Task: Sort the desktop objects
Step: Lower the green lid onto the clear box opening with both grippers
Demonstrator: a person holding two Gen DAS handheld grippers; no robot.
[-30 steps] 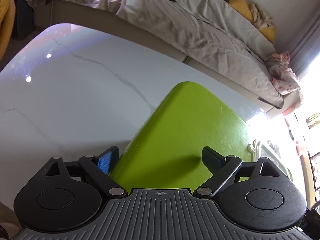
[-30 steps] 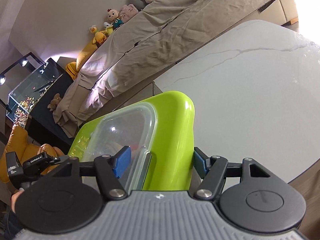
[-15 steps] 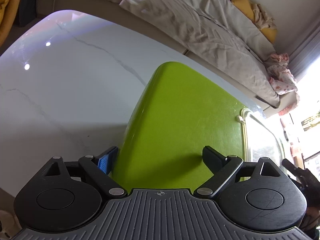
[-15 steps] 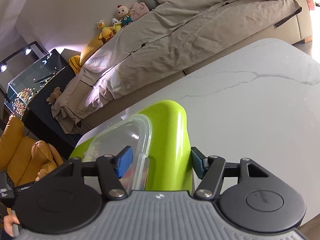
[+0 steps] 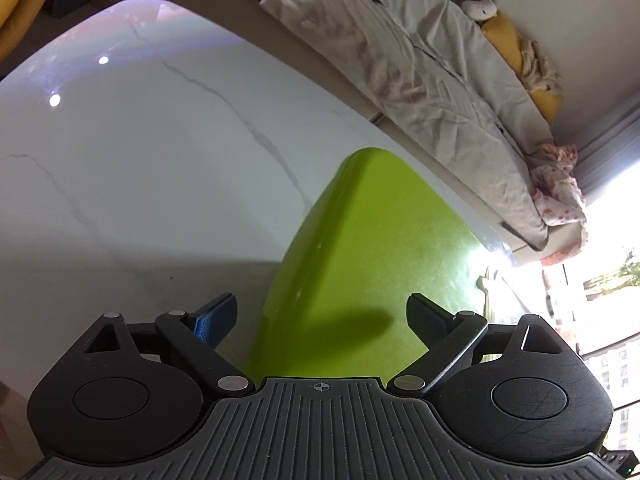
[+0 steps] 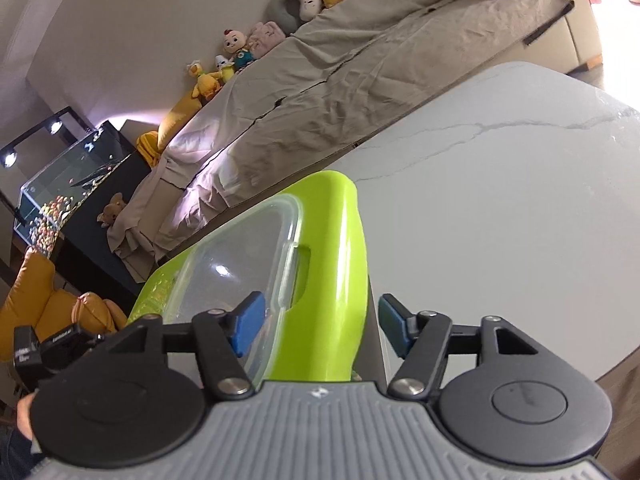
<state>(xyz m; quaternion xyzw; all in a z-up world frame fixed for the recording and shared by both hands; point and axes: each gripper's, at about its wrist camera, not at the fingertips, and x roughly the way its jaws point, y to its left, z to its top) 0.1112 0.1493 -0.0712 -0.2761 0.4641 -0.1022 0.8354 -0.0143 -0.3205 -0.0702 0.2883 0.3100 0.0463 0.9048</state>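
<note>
A lime-green storage box (image 5: 360,264) with a clear plastic lid (image 6: 240,256) stands on the white marble table (image 5: 140,168). In the left wrist view my left gripper (image 5: 320,320) is open, its fingers straddling the box's left end wall without touching it. In the right wrist view my right gripper (image 6: 320,324) is open, its fingers on either side of the box's green right rim (image 6: 340,264) by the lid latch. What is inside the box is not clear through the lid.
A long sofa under a beige cover (image 6: 360,80) runs along the table's far side, with plush toys (image 6: 236,52) on it. A fish tank on a dark cabinet (image 6: 68,184) and a yellow chair (image 6: 36,304) stand at left. The table's edge (image 6: 600,372) is near right.
Both grippers, shut on the box's ends a second ago, have opened. The box has settled on the table and both cameras have shifted a little.
</note>
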